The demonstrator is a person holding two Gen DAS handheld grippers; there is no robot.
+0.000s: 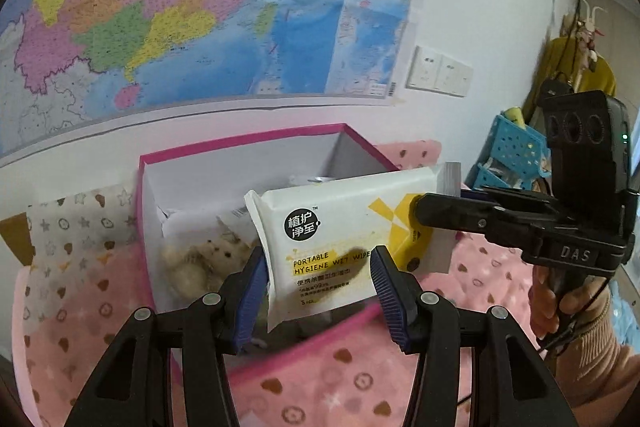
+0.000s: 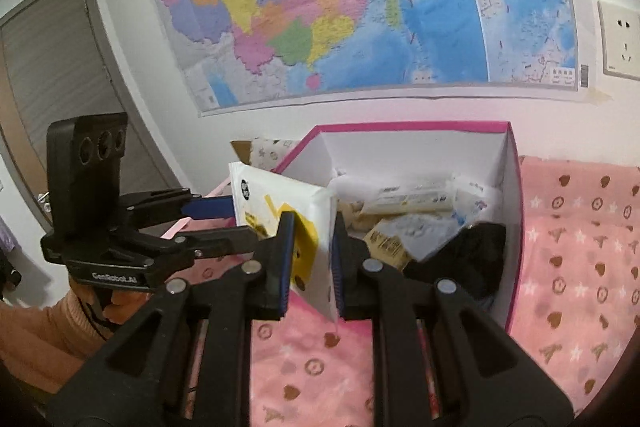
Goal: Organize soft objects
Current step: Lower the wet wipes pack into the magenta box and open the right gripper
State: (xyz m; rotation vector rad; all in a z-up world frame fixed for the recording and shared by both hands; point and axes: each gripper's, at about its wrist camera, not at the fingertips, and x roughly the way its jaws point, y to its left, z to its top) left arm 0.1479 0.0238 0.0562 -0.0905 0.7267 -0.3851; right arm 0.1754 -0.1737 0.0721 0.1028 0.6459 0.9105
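Observation:
A white and yellow wet-wipes pack point(image 1: 336, 239) hangs in the air over the near side of a pink-rimmed white box point(image 1: 240, 155). My right gripper point(image 2: 312, 259) is shut on the pack's yellow end point(image 2: 308, 239); it shows from the side in the left wrist view point(image 1: 436, 211). My left gripper point(image 1: 318, 291) is open, its blue pads point(image 1: 252, 291) on either side of the pack's lower edge, the left pad close to or touching it. The box point(image 2: 516, 211) holds a small beige plush toy point(image 1: 208, 259), paper packets point(image 2: 404, 207) and a dark item point(image 2: 476, 259).
The box sits on a pink blanket with heart and star prints point(image 1: 340, 379), against a white wall with a large map point(image 1: 160, 7). A light patterned cloth point(image 1: 76, 223) lies left of the box. Blue baskets point(image 1: 516, 151) stand at the far right. A door point(image 2: 52, 99) is at left.

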